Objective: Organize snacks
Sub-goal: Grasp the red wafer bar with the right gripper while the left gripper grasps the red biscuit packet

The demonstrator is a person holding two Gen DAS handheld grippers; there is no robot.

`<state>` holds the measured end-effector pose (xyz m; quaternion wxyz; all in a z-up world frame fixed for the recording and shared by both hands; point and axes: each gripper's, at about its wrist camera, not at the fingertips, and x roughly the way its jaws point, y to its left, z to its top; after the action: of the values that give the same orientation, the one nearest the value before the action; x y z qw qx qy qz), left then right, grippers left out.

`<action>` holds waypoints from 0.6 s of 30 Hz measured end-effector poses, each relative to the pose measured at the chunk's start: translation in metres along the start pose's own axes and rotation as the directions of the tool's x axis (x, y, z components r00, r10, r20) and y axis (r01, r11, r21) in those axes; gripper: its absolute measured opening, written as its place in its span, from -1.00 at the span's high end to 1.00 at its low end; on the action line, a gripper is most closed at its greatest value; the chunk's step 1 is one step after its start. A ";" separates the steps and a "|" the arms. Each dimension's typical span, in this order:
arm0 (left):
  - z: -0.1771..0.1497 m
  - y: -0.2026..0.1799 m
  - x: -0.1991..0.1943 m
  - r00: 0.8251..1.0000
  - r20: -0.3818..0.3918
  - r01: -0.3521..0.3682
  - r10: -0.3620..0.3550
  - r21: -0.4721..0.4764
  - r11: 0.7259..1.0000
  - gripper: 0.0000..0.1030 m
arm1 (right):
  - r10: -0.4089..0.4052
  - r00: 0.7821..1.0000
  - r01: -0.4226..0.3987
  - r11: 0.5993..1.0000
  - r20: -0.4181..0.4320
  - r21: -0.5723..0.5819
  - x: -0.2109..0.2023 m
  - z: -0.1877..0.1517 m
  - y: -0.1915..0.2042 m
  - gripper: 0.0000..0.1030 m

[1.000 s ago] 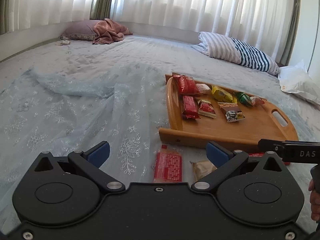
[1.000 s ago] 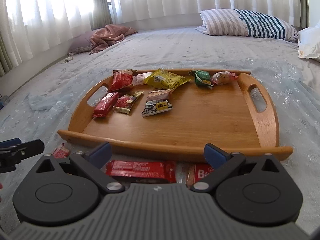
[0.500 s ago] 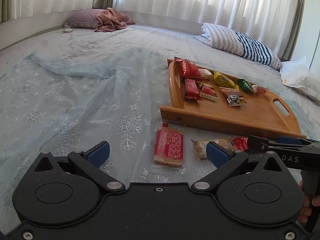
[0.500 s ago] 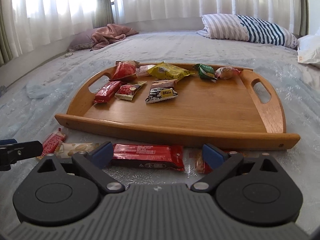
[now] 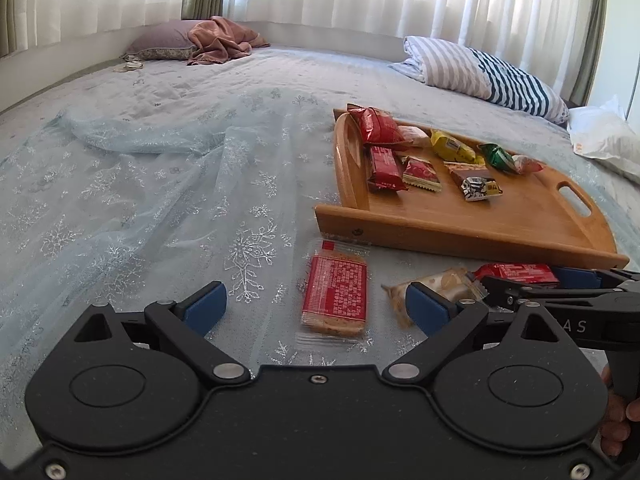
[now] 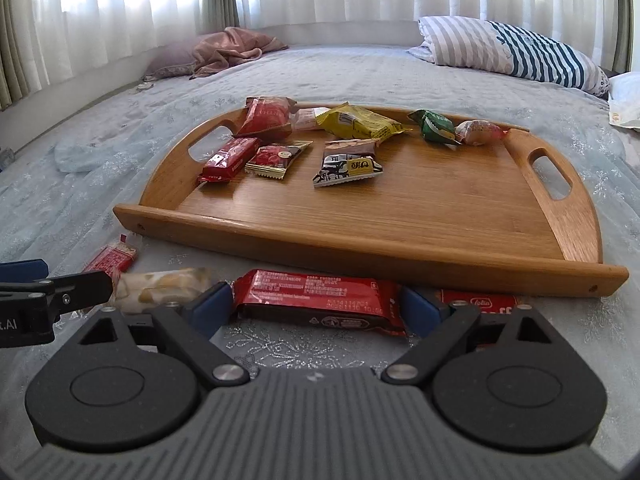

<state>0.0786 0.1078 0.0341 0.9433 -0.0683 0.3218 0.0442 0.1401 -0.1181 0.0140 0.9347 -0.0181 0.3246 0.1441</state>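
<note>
Now, step: picking up loose snacks from the bed to put on the wooden tray.
Right gripper: its jaws are apart and have just been closing. The long red snack bar lies between them. I cannot tell if the pads press it yet.
Left gripper: its jaws are apart and have just been closing a little. The red cracker packet lies on the bed between them, not touched.
Other loose snacks: a pale nougat candy lies between the two grippers. A red biscuit pack sits by the right one.
Tray: many snacks already lie on it.
What could go wrong: the soft bed cloth may get pinched with a wrapper. The slick wrapper may slip out. The two grippers are near and may bump.
</note>
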 end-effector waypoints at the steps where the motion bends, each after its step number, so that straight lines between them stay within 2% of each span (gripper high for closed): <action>1: 0.000 -0.001 0.000 1.000 0.003 -0.003 0.003 0.004 1.000 -0.84 | -0.002 1.000 0.002 1.000 0.001 -0.001 0.000 0.000 0.000 -0.70; 5: -0.002 -0.003 -0.001 1.000 0.011 -0.005 0.005 0.002 1.000 -0.80 | -0.008 1.000 0.008 1.000 0.008 0.005 -0.001 -0.002 -0.001 -0.62; 10: -0.002 -0.004 -0.003 1.000 0.018 -0.023 0.022 0.009 1.000 -0.58 | -0.002 1.000 0.001 1.000 0.020 0.029 -0.004 -0.003 -0.006 -0.46; 14: -0.003 -0.008 -0.004 0.998 0.040 -0.046 0.045 0.033 0.998 -0.03 | 0.003 1.000 -0.004 0.999 0.027 0.037 -0.005 -0.004 -0.007 -0.45; 15: -0.003 -0.010 -0.004 0.998 0.042 -0.050 0.048 0.043 0.998 0.06 | 0.003 1.000 -0.004 0.999 0.027 0.036 -0.005 -0.004 -0.008 -0.45; 18: -0.004 -0.016 -0.004 0.998 0.056 -0.043 0.038 0.082 0.996 0.08 | 0.004 1.000 -0.005 0.999 0.028 0.037 -0.005 -0.005 -0.008 -0.46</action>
<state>0.0751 0.0908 0.0357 0.9526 -0.0212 0.2991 0.0518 0.1357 -0.1275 0.0129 0.9389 0.0021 0.3142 0.1404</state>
